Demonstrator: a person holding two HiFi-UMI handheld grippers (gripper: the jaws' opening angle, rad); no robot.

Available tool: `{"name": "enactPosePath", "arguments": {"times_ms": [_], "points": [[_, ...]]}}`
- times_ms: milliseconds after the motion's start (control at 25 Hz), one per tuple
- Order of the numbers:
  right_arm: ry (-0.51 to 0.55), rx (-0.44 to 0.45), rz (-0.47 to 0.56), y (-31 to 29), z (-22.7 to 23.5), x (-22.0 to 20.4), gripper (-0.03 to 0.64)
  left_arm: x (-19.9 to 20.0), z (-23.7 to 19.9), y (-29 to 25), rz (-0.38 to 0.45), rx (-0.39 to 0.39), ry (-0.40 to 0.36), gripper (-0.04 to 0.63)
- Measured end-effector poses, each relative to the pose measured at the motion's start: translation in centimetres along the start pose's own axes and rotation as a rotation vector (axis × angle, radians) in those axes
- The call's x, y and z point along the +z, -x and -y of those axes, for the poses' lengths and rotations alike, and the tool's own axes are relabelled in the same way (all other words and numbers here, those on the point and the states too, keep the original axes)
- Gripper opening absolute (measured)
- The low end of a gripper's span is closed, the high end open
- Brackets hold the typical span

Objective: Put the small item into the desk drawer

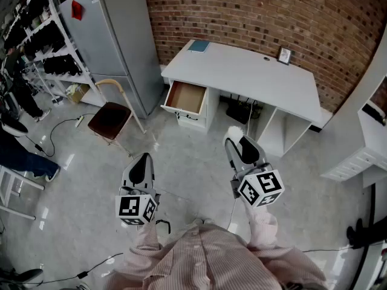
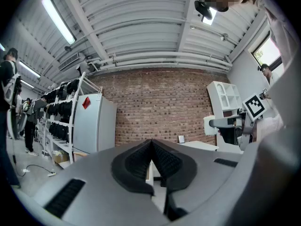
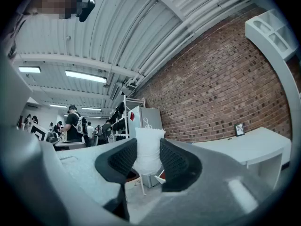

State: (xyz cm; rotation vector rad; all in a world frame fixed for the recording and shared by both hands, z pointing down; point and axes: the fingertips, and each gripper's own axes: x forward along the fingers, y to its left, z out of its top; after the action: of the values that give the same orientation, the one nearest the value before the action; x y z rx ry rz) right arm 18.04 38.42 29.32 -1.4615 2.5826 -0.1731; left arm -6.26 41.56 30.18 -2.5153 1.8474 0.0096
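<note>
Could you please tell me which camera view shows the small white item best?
The right gripper view: the white item fills the gap between the right gripper's pads, which press its sides. The head view shows only its tip above that gripper; the left gripper view shows it small and far off.

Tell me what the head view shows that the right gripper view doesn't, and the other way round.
Only the head view: a look down into the open desk drawer, the left gripper and the person's striped sleeves.
Only the right gripper view: the ceiling strip lights, and how the right gripper presses its pads on both sides of the small white item.
Both: the brick wall, the white desk, the grey fridge, and that white item at the right gripper's tip.
</note>
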Motion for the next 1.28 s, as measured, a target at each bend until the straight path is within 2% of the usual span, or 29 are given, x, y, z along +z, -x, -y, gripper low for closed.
{"name": "enactPosePath", "arguments": {"times_ms": [320,840,1280], "points": [[-0.012,0.016,0.009,0.0,0.1,0.0,0.152,0.0,-0.2,0.3,0.003,0.018,0.006,-0.002],[-0.059,0.036,0.016,0.1,2.7,-0.7,0.152,-0.9,1.6,-0.7,-0.012,0.041,0.022,-0.002],[-0.073,0.060,-0.031,-4.3,4.7,-2.3,0.152,-2.3,0.4,-5.3,-0.047,0.043,0.034,-0.002]]}}
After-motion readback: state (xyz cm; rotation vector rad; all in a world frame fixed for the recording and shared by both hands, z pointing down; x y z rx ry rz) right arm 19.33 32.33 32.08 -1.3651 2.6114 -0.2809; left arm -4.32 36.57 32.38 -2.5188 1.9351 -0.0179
